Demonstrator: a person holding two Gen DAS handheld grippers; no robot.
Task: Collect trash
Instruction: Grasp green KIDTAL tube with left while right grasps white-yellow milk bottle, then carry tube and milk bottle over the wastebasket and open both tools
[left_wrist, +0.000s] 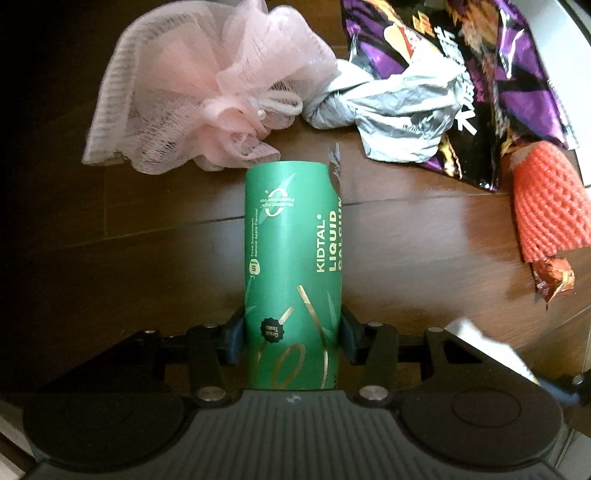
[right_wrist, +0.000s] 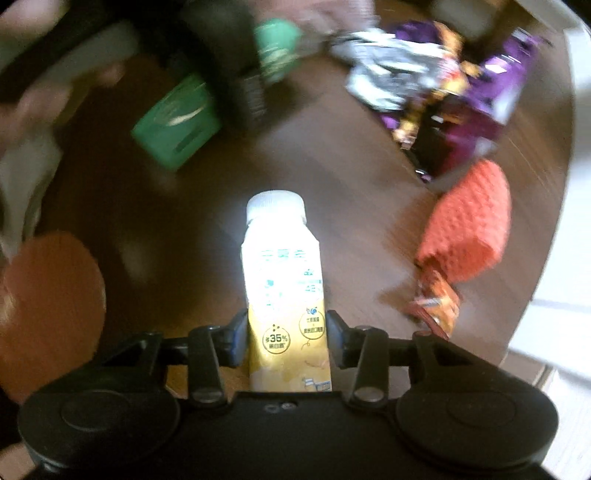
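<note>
The left hand-held gripper (left_wrist: 293, 338) pinched a green tube (left_wrist: 293, 266) and the right hand-held gripper (right_wrist: 288, 338) pinched a white bottle (right_wrist: 284, 288), both above the tabletop (left_wrist: 406, 251). Seemingly midway: pink mesh (left_wrist: 192, 92), purple wrapper (left_wrist: 461, 74) and orange netting (left_wrist: 550, 206) remained uncollected.

Left wrist: close, looking down along its fingers at the table (left_wrist: 406, 240).
Right wrist: likewise, blurred.
Shared: purple bag (left_wrist: 480, 74) (right_wrist: 480, 99), orange net (left_wrist: 546, 206) (right_wrist: 469, 229).

Green tube (left_wrist: 293, 266) clamped between left tongs (left_wrist: 293, 338), above dark wooden table (left_wrist: 406, 251).
</note>
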